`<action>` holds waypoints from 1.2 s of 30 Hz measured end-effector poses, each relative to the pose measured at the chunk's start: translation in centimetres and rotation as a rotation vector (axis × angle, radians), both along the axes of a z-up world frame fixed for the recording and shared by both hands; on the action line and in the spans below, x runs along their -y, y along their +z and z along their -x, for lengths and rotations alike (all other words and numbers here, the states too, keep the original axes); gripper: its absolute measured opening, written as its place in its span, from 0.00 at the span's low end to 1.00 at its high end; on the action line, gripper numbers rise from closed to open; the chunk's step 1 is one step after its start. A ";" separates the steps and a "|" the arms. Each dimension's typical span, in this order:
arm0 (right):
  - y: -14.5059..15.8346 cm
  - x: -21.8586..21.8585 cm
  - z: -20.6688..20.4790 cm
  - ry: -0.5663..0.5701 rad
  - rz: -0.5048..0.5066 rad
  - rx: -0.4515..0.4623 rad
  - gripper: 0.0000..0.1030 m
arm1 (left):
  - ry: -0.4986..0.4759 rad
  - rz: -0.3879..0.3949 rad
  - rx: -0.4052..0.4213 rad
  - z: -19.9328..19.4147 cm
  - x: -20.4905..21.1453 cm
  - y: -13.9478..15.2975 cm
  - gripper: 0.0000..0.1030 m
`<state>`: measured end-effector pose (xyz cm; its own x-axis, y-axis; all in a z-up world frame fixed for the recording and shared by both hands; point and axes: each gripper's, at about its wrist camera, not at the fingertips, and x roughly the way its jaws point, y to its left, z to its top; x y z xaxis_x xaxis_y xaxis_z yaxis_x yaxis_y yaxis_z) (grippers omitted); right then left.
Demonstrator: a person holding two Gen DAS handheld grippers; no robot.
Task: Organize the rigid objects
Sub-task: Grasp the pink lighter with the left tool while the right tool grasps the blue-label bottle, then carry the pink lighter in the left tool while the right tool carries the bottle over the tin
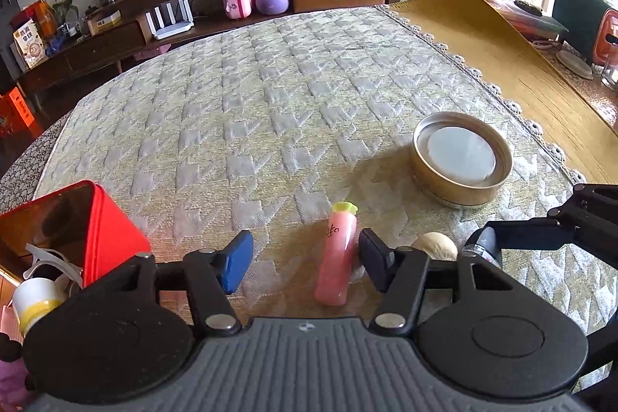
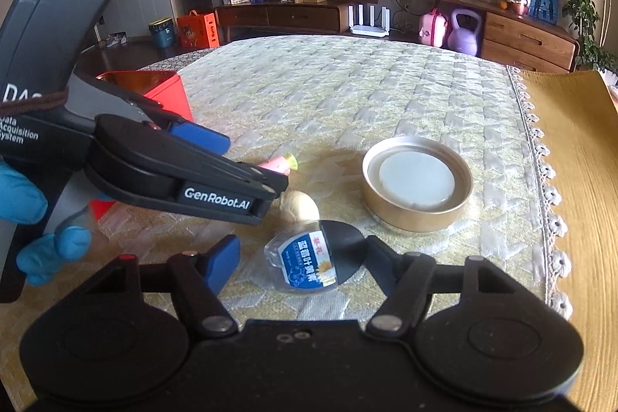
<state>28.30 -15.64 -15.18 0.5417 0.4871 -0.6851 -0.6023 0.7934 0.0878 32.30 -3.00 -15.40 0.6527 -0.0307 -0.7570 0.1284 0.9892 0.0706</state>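
- Left gripper point(image 1: 305, 263) wide open, low over the quilted table cover point(image 1: 270, 95), holding nothing.
- Pink tube point(image 1: 335, 259) with a yellow-green cap lying flat between its fingers, just beside the right finger point(image 1: 372, 263); cannot tell if touching.
- Right gripper point(image 2: 297, 267) open too, gripping nothing.
- Small clear bottle point(image 2: 309, 263) with a blue label and black cap lying on its side between those fingers, cap against the right finger.
- Round cream ball point(image 2: 299, 205) just behind the bottle.
- Gold round tin point(image 1: 461, 159) with a white disc inside, farther back on the right, apart from both grippers.
- Red box point(image 1: 83, 230) open at the left edge, near the left gripper.
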 end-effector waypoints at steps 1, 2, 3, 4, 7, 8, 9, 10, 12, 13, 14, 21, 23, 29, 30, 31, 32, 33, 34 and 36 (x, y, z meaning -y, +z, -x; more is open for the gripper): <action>0.0 0.0 -0.1 -0.003 0.001 0.002 0.62 | -0.006 0.009 -0.002 0.0 0.1 0.0 0.48; 0.0 0.0 -0.1 -0.005 0.003 0.004 0.59 | -0.014 0.017 -0.004 0.1 0.1 0.1 0.41; 0.0 0.0 -0.2 -0.008 0.006 0.005 0.58 | -0.022 0.021 -0.005 0.2 0.3 0.1 0.35; 0.1 0.1 -0.2 -0.010 0.008 0.007 0.55 | -0.028 0.027 -0.007 0.3 0.4 0.1 0.32; 0.1 0.2 -0.1 -0.013 0.010 0.011 0.52 | -0.038 0.049 -0.015 0.5 0.6 0.2 0.23; 0.1 0.3 0.0 -0.016 0.011 0.012 0.52 | -0.041 0.059 -0.018 0.5 0.7 0.3 0.16; 0.1 0.3 0.1 -0.020 0.013 0.014 0.52 | -0.044 0.065 -0.021 0.5 0.7 0.3 0.15; 0.1 0.3 0.2 -0.021 0.014 0.017 0.52 | -0.048 0.068 -0.023 0.6 0.8 0.3 0.15; 0.1 0.3 0.6 -0.026 0.017 0.021 0.52 | -0.051 0.072 -0.025 0.8 0.9 0.3 0.15; 0.1 0.4 0.8 -0.029 0.017 0.021 0.52 | -0.046 0.070 -0.024 0.8 0.8 0.4 0.15; 0.2 0.4 1.0 -0.031 0.015 0.021 0.52 | -0.041 0.070 -0.024 0.9 0.7 0.4 0.15; 1.7 0.9 2.9 -0.041 -0.002 0.029 0.52 | -0.007 0.115 -0.034 2.4 -0.2 1.8 0.15; 2.5 0.9 3.6 -0.036 -0.007 0.040 0.52 | 0.000 0.125 -0.031 3.1 -0.5 2.4 0.15; 4.7 0.4 5.6 -0.020 -0.008 0.074 0.52 | 0.021 0.155 -0.028 5.4 -1.8 4.2 0.15; 5.0 0.3 5.9 -0.017 -0.008 0.075 0.52 | 0.025 0.159 -0.028 5.8 -2.0 4.5 0.15; 5.4 0.1 6.2 -0.014 -0.009 0.078 0.52 | 0.028 0.163 -0.027 6.2 -2.3 4.8 0.15; 5.7 -0.1 6.5 -0.009 -0.010 0.083 0.52 | 0.030 0.165 -0.025 6.6 -2.6 5.1 0.15; 6.0 -0.3 6.8 -0.002 -0.011 0.087 0.52 | 0.032 0.167 -0.020 7.0 -2.9 5.4 0.15; 6.4 -0.5 7.1 0.005 -0.012 0.091 0.52 | 0.035 0.170 -0.016 7.5 -3.1 5.8 0.15; 7.1 -1.1 7.7 0.017 -0.012 0.100 0.52 | 0.044 0.178 -0.013 8.2 -3.8 6.5 0.15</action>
<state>20.62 -14.50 -8.11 0.5988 0.5047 -0.6219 -0.6218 0.7823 0.0361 24.14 0.81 -8.91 0.6465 -0.1369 -0.7505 0.0849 0.9906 -0.1075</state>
